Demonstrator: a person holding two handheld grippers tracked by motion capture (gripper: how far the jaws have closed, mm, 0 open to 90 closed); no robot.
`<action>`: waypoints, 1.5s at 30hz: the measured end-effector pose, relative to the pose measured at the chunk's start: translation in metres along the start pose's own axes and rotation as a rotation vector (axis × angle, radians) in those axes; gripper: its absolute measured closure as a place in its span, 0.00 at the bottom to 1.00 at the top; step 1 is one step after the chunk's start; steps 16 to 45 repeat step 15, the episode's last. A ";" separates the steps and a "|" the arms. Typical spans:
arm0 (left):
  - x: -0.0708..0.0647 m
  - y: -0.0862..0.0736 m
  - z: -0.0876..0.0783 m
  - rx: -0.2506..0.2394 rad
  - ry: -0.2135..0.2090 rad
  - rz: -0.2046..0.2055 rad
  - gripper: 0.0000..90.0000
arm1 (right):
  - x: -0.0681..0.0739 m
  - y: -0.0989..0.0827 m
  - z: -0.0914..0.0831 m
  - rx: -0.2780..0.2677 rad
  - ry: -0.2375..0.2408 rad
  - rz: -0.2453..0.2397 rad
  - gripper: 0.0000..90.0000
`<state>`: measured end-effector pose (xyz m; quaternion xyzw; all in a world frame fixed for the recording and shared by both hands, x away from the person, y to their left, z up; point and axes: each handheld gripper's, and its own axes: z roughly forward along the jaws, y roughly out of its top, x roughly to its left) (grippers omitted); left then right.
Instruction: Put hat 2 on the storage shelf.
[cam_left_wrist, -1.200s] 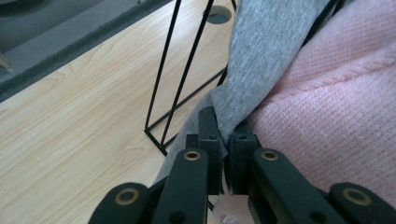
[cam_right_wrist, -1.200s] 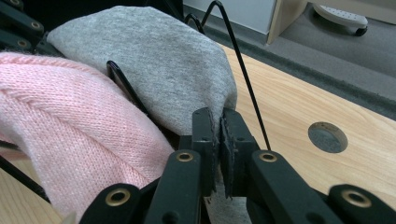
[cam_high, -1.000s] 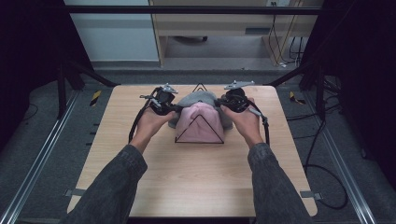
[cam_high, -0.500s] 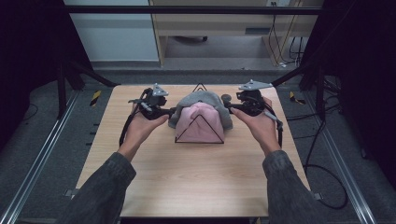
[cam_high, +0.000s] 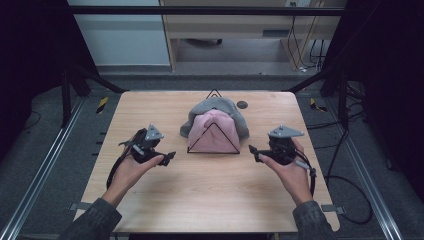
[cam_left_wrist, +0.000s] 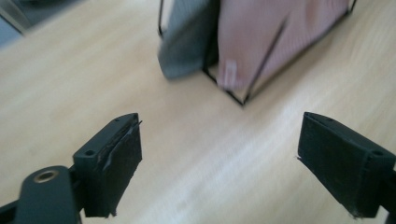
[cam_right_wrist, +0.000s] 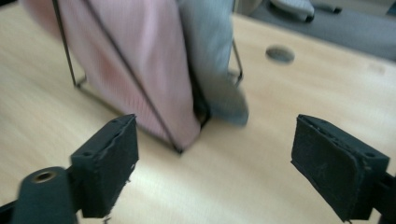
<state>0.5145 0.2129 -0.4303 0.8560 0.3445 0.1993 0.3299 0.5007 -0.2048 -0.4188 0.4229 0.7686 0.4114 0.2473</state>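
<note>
We saw one black wire rack (cam_high: 214, 131) standing near the middle of the table (cam_high: 210, 195), toward its far edge, shaped like a triangle from the front. Two cloths hung over it: one pink cloth (cam_high: 214, 132) at the front and one grey cloth (cam_high: 224, 107) draped behind and over it, its ends coming down on both sides of the pink one. In the left gripper view the grey cloth (cam_left_wrist: 187, 39) hung just beside the pink cloth (cam_left_wrist: 275, 35), both inside the thin wire frame (cam_left_wrist: 233, 95) that rested on the wood. In the right gripper view the pink cloth (cam_right_wrist: 140, 70) sat at the left and the grey cloth (cam_right_wrist: 212, 60) at the right, its lower end touching the table.

We counted two claws, one in each hand. The left claw (cam_high: 169, 157) was held low over the table, left of the rack and apart from it, pointing toward the rack's base, with the left hand (cam_high: 131, 170) palm-up beneath it. Its jaws stood wide apart, released, with only bare wood between them. The right claw (cam_high: 253, 151) mirrored it at the rack's right side, apart from the cloths, cradled by the right hand (cam_high: 292, 172); its jaws too were spread and held nothing.

One small dark round spot (cam_high: 242, 104) lay on the table behind the rack, to its right
</note>
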 end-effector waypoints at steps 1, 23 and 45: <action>0.000 -0.008 0.001 0.002 -0.010 -0.013 0.11 | 0.002 -0.008 0.001 0.009 0.001 0.009 0.15; 0.008 -0.059 -0.012 0.046 0.003 -0.095 0.08 | 0.002 -0.062 0.010 0.195 -0.003 0.049 0.12; 0.008 -0.059 -0.012 0.046 0.003 -0.095 0.08 | 0.002 -0.062 0.010 0.195 -0.003 0.049 0.12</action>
